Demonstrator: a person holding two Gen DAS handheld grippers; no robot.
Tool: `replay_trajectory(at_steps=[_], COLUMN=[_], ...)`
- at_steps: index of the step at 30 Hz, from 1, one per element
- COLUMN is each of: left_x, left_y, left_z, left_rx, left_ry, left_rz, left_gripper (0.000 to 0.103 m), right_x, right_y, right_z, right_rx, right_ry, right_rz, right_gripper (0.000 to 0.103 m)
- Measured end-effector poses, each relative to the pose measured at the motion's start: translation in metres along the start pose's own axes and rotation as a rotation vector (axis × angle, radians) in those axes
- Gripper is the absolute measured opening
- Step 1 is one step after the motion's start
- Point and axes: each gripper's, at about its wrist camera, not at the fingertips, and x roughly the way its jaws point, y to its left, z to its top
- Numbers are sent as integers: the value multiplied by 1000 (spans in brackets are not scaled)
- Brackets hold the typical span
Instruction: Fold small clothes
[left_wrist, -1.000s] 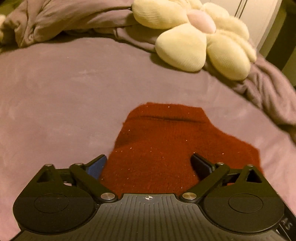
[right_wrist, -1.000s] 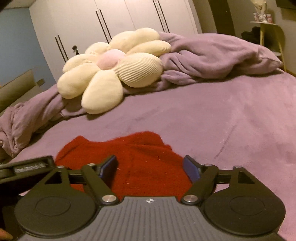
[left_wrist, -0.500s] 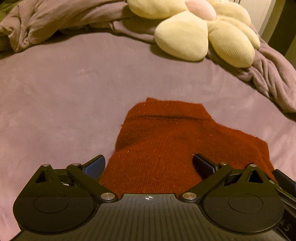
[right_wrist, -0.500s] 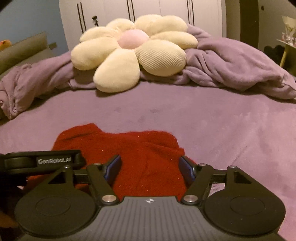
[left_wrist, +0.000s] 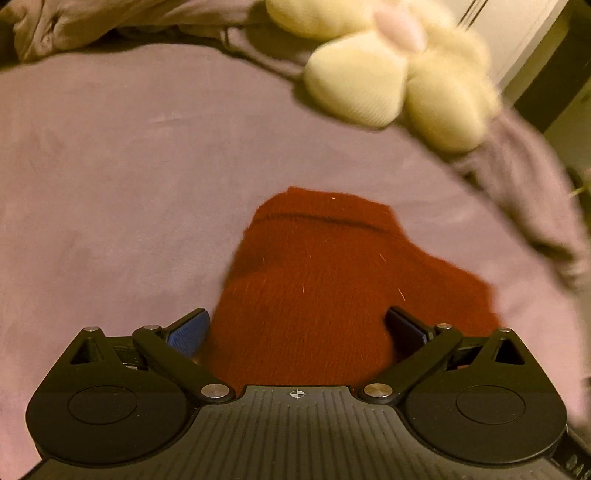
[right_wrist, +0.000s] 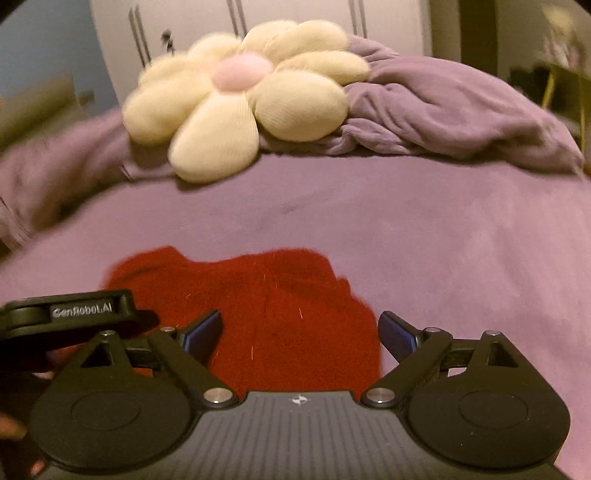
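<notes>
A small dark red knitted garment (left_wrist: 325, 280) lies folded on the purple bed cover; it also shows in the right wrist view (right_wrist: 280, 314). My left gripper (left_wrist: 295, 328) is open, its blue-padded fingers apart on either side of the garment's near edge. My right gripper (right_wrist: 301, 332) is open too, its jaws wide over the garment's near right part. The body of the left gripper (right_wrist: 74, 317) shows at the left of the right wrist view, close beside my right gripper.
A cream flower-shaped cushion (right_wrist: 243, 99) lies at the back of the bed on a bunched purple blanket (right_wrist: 443, 110). The purple bed cover (right_wrist: 443, 240) stretches all around the garment. White wardrobe doors stand behind.
Both grippers stay open over the garment. The right gripper's jaws spread wider than half a second ago. Both views have shifted slightly and are blurred by motion.
</notes>
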Motion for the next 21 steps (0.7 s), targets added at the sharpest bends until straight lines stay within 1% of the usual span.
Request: replay_trajectory(at_steps=[1,2,5,7,9,11,13,14,16,17,19,20,21], left_x=[-20,-37,-88,-110,-120,-124,-120,-119,-114,-110,-101,-97,-94], left_y=[7,12,29,44,57,64,64,64,64,64,62,62,64], left_z=[-8,-18,-60,-85,-106,-122,-131,-133,-132,-130,-123,-120,-117], left_rx=[-4,3,9,-1,-7,-3,4,6,4,6,11,11,9], left_ry=[-19,-26,-61,-77,-66,-41,29,46,54,53,54,52,51], left_rz=[-37,-54,-58,-53,-17,-15,-1,-4,-11,5,82,115,132], left_gripper=[103,103,103,103,103,103,103,103,103,103,103,103,103], right_x=[-18,-40,-81,-94,-98,-94,-91,-91,-87,-84,-79,-77,-76], right_y=[-7,-14,-27,-29,-31,-36,-39,-40,-40,-40,-38,-38,-39], right_z=[-7,-20,-55,-78,-99,-112,-116,-118,-120,-121,-121,-120,-119], right_rx=[27,59,133,167,241,361,475,521,622,665,702,707,711], right_ry=[-7,-13,34,80,133,178,174,166,161,163,162,154,146], right_rz=[35,72,120,117,177,255,339,369,445,468,463,452,440], right_gripper=[97,99,99,99,99,99,99,99,99,98,90,82,71])
